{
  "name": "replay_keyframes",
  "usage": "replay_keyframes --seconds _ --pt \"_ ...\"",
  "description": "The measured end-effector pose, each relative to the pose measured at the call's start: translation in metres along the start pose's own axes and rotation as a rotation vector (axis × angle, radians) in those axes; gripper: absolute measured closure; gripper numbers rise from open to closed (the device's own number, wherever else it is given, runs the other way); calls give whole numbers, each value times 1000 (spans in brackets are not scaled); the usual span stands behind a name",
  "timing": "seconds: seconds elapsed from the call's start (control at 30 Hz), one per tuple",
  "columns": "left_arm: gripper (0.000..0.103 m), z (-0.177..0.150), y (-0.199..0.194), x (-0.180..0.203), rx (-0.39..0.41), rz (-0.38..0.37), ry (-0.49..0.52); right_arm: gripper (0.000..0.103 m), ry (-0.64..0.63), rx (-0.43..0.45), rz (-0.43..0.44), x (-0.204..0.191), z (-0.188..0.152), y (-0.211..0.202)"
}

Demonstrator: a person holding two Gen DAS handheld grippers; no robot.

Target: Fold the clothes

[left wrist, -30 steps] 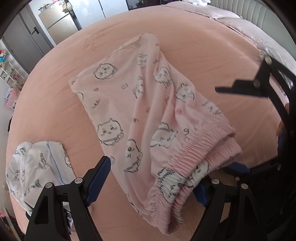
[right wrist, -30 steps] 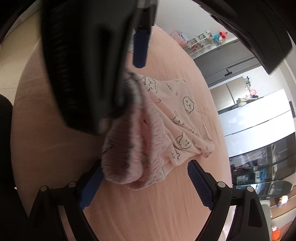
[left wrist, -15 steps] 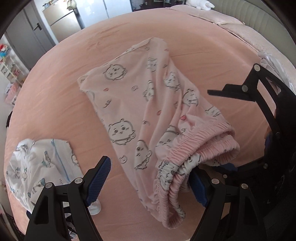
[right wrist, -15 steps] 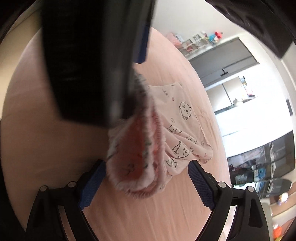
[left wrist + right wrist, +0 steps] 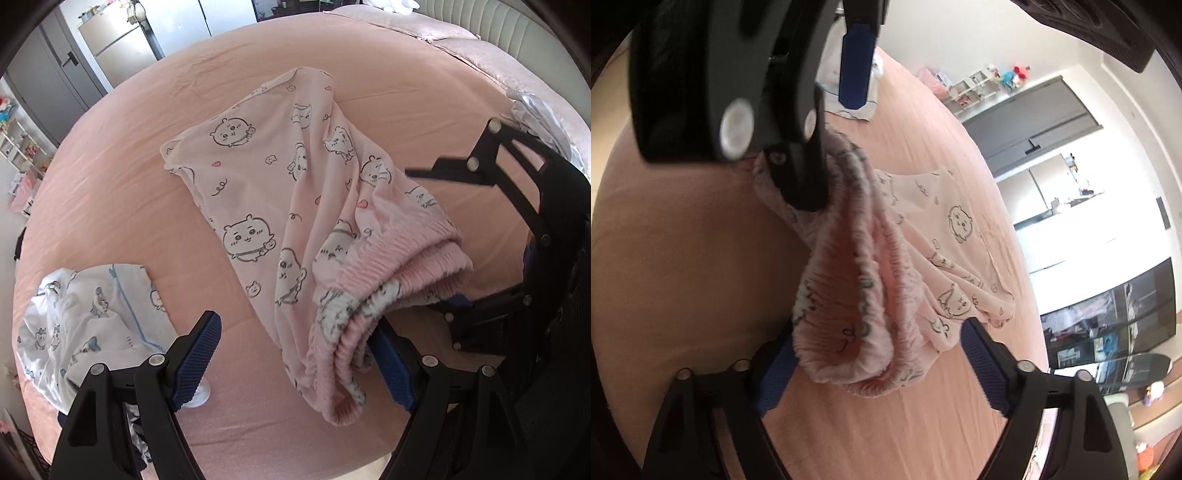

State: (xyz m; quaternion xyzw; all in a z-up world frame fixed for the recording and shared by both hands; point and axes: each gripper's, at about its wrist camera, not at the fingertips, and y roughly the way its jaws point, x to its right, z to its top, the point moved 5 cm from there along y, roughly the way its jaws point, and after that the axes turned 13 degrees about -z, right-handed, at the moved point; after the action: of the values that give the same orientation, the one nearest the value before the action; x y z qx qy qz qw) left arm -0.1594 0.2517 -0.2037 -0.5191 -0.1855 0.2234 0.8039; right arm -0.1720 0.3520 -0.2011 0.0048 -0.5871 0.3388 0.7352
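**Pink pyjama bottoms half-lifted, fold not yet made**

Pink sheeting covers the bed (image 5: 110,206) that fills both wrist views, with grey cabinets and a fridge beyond its far edge. Across the middle of it lie the pink pyjama trousers (image 5: 280,192), printed with cartoon bears; the leg end rests flat on the sheet while the elastic waistband (image 5: 399,273) is bunched and raised off the bed at the near side. To the left, well apart from the trousers, a white and blue garment (image 5: 88,314) sits crumpled near the bed's edge, not folded either.

The left gripper (image 5: 295,363) has its fingers spread wide; the waistband drapes against the right-hand finger only, with nothing pinched between the pair. The right gripper (image 5: 875,362) is closing around the gathered waistband, which hangs between its fingers, though the pads do not appear to press it yet.

As a judgement, the work is early: the trousers seem doubled lengthwise, but the cross folds remain, and the second garment waits untouched.
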Motion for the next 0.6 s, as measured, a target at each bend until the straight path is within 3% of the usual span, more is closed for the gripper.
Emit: replay_keyframes --seconds 0.17,0.23,0.37,0.43,0.6 --pt "23 -3 -6 11 5 3 45 44 -18 8 49 -7 -2 -4" --pt "23 -10 -9 14 -11 8 62 59 -42 16 69 -11 -2 -6" --pt "23 -20 -4 11 -37 20 70 64 -47 -2 93 -13 1 -8" --pt "23 -25 -6 10 -35 5 59 70 -19 -24 130 -11 6 -9" --pt "23 -31 -8 12 -13 -38 55 72 71 -79 227 2 8 -4"
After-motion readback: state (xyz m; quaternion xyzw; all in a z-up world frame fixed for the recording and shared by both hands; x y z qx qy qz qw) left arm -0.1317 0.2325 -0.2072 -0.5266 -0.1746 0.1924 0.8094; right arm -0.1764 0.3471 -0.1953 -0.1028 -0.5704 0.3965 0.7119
